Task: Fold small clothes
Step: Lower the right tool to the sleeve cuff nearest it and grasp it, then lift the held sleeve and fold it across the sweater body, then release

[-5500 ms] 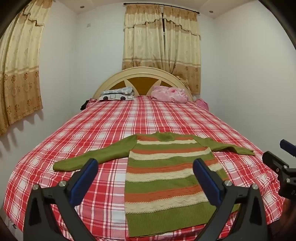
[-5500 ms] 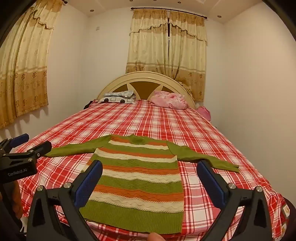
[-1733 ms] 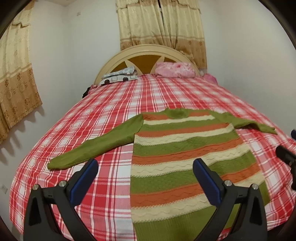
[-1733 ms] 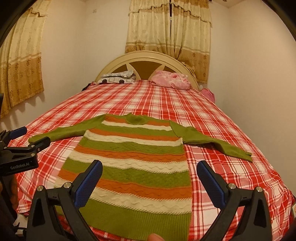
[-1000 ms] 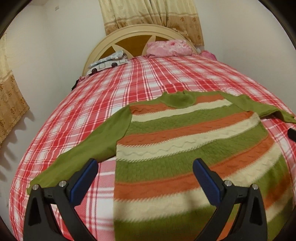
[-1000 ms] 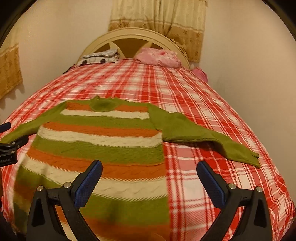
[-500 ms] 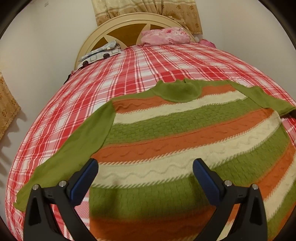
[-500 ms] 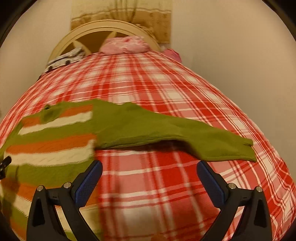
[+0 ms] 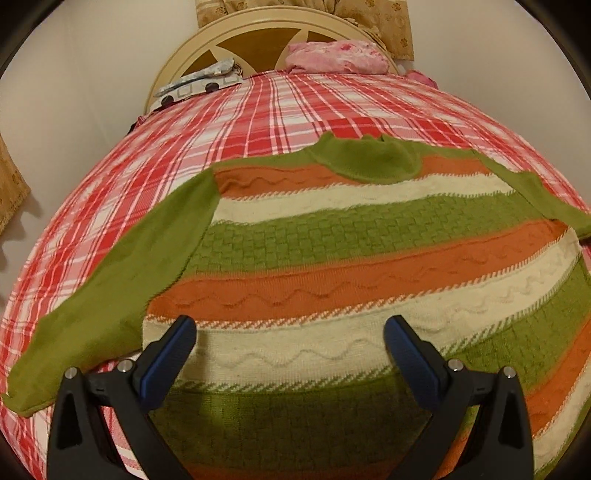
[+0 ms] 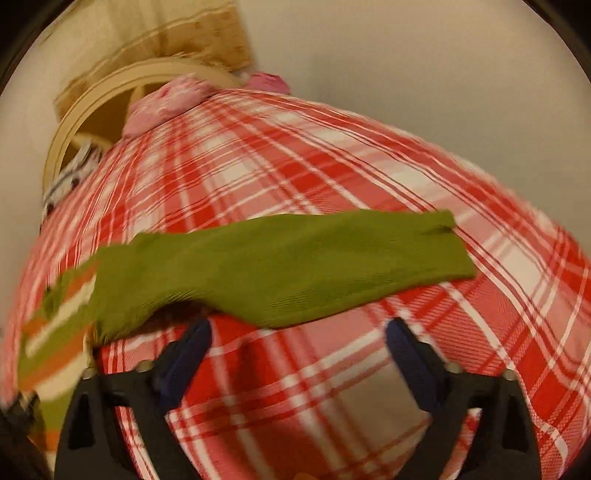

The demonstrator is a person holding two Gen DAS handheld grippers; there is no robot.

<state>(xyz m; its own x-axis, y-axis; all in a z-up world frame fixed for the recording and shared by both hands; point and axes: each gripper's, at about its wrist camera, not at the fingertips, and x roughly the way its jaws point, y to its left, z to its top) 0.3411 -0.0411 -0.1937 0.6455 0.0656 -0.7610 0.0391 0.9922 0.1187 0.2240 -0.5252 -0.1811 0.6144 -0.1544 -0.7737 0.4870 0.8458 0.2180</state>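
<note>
Nothing is folded yet — the striped sweater (image 9: 332, 258) lies flat mid-frame on the plaid bed (image 9: 258, 110), the left gripper (image 9: 290, 341) spread and empty above its body, the right gripper (image 10: 298, 341) closing on nothing just below the outstretched sleeve (image 10: 295, 266).

I am looking into a bedroom in a home; a wide bed under a red-and-white plaid bedspread (image 9: 295, 107) fills most of what I see; at its far end stands an arched cream wooden headboard with brown panels (image 9: 258, 40); a crumpled pink pillow (image 9: 336, 57) and a folded grey-and-white patterned cloth (image 9: 199, 83) lie against it; gold floral curtains (image 9: 384, 22) hang behind, between plain pale walls (image 9: 92, 74).
</note>
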